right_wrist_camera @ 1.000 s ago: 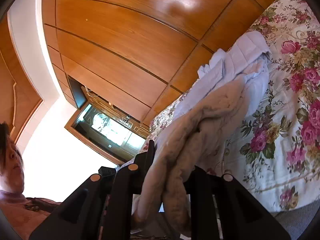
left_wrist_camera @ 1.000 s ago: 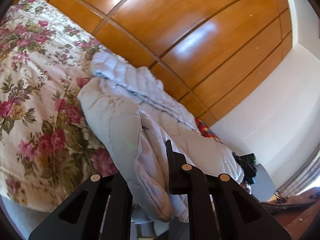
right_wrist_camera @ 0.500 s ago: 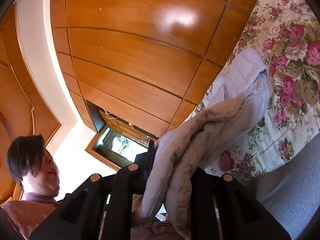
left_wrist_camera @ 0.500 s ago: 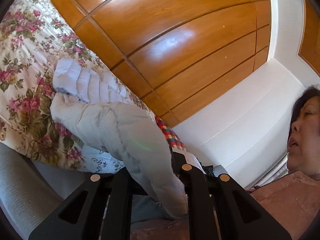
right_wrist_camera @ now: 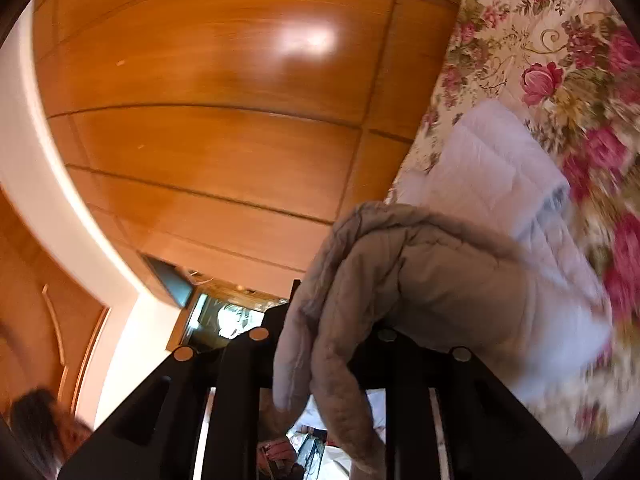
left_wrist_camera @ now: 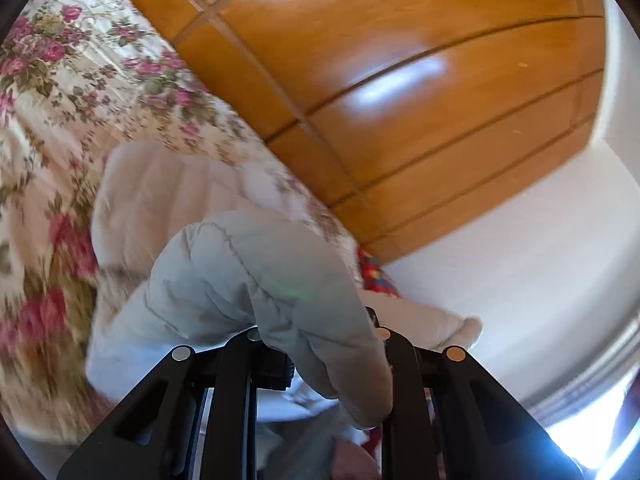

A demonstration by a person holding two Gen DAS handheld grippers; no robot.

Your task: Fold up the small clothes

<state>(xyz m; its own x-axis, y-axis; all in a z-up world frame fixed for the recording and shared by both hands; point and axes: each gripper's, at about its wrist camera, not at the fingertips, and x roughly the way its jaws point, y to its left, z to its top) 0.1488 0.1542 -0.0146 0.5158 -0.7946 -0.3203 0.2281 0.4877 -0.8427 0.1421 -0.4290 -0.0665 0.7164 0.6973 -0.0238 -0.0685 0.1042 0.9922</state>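
In the left wrist view, the left gripper (left_wrist_camera: 316,364) has a thick fold of the pale quilted garment (left_wrist_camera: 256,280) between its jaws; the jaws are easing apart at this moment, yet the padded cloth fills the gap between them and drapes over the right finger, so it looks held for now. From that pinch the garment runs away from the jaws, up and to the left, and its far part lies on the floral bedspread (left_wrist_camera: 60,100), close below the wooden wall panelling (left_wrist_camera: 400,100). A further flap of the same pale cloth shows to the right past the jaws, towards the white wall. In the right wrist view, the right gripper (right_wrist_camera: 324,360) carries another bunched edge of the garment (right_wrist_camera: 420,280), which hangs down between the jaws and spills over them; these jaws too are opening, with the cloth between them and apparently touching both fingers. Here the garment stretches up and to the right, and its lighter quilted end rests on the bedspread (right_wrist_camera: 560,40). Judged from both views, the two hands hold neighbouring parts of one near edge, and the garment's long axis runs from that edge forward across the bed. Neither hand looks clearly nearer to the far end. The coming move therefore seems to turn on laying the held edge forward along that axis, onto the part already on the bed.
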